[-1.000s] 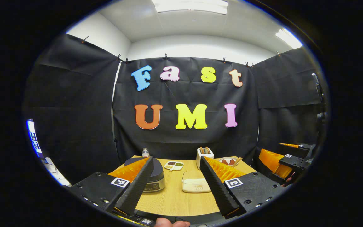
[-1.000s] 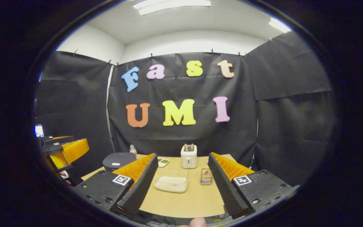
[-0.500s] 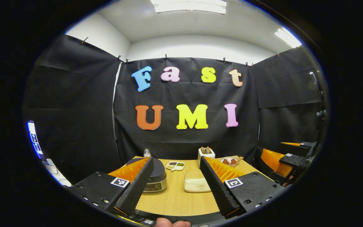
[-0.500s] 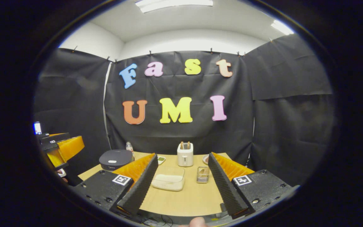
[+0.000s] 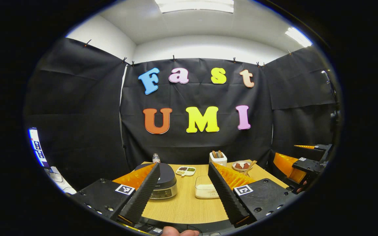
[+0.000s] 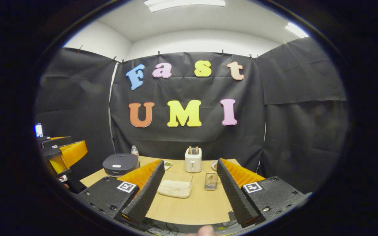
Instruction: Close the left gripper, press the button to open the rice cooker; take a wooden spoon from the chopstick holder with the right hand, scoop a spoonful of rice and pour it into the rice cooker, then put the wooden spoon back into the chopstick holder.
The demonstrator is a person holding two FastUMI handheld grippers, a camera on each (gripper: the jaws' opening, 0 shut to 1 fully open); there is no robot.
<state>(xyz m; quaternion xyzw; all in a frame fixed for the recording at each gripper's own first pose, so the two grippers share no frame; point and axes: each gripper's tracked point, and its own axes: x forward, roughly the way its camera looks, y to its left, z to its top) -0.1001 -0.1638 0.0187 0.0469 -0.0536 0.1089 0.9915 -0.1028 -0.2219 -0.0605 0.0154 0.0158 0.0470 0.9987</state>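
Note:
The rice cooker (image 5: 163, 182), dark-lidded and closed, stands on the wooden table (image 5: 185, 209) just beyond my left gripper's left finger. My left gripper (image 5: 183, 166) is open, held above the near table edge, nothing between its fingers. A clear box of rice (image 5: 204, 191) lies mid-table. The white chopstick holder (image 5: 218, 159) with wooden handles stands at the back. In the right gripper view, my right gripper (image 6: 190, 162) is open and empty, facing the holder (image 6: 193, 160), the rice box (image 6: 176, 188) and the cooker (image 6: 120, 164).
A divided seasoning dish (image 5: 185, 170), a small bottle (image 5: 156, 158) and a plate of reddish food (image 5: 241, 165) sit along the table's back. A small metal and glass item (image 6: 211, 182) stands right of the rice box. Each gripper appears at the other view's edge (image 5: 302, 162) (image 6: 62, 155).
Both cameras have drifted slightly, so the table items sit a little farther off and shifted sideways. Both grippers stay open and nothing on the table has moved.

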